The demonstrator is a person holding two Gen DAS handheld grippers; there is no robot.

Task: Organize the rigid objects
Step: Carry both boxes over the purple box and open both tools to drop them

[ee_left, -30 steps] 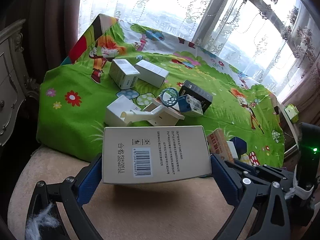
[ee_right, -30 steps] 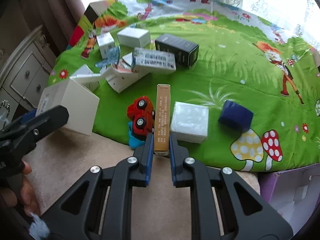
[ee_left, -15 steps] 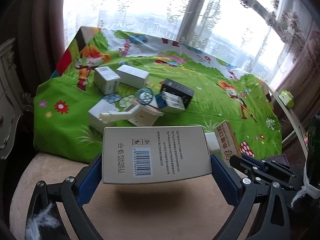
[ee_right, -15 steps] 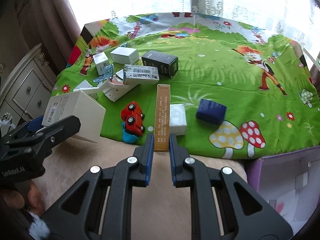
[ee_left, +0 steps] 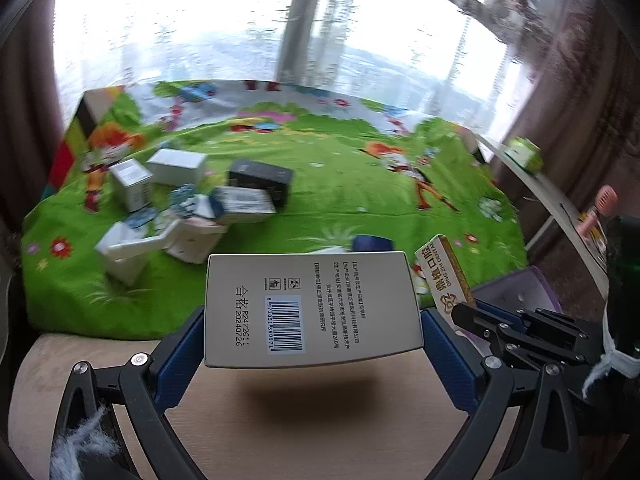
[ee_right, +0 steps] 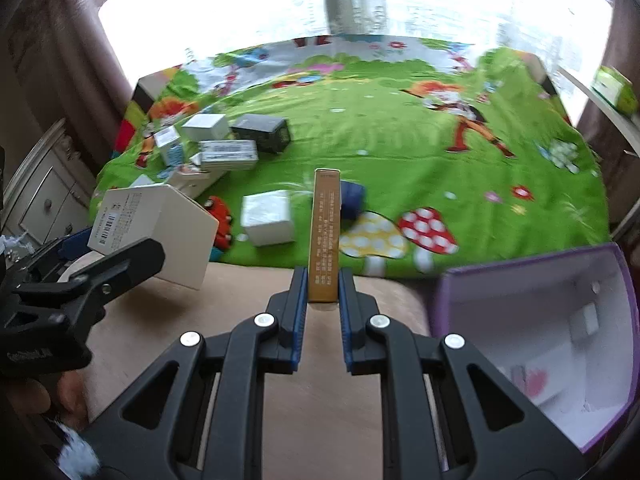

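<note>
My left gripper (ee_left: 312, 320) is shut on a wide white box (ee_left: 312, 308) with a barcode, held above the beige seat edge. In the right wrist view that box (ee_right: 160, 228) shows at the left, clamped by the left gripper (ee_right: 120, 256). My right gripper (ee_right: 323, 284) is shut on a thin gold box (ee_right: 325, 236) standing on edge; the left wrist view shows this gold box (ee_left: 444, 276) at the right. An open purple bin (ee_right: 552, 340) with a white inside sits at the lower right, and its corner (ee_left: 516, 284) appears behind the right gripper (ee_left: 480, 320).
On the green cartoon cloth (ee_right: 400, 132) lie a cluster of white boxes (ee_right: 208, 128), a black box (ee_right: 264, 130), a white cube (ee_right: 268, 218), a navy box (ee_right: 352, 198) and a red toy car (ee_right: 220, 216). A drawer cabinet (ee_right: 44, 196) stands left. A shelf (ee_left: 560, 200) runs right.
Both grippers have moved right and back from the cloth with their boxes. The purple bin has come into the right wrist view. The pile on the cloth now lies farther left.
</note>
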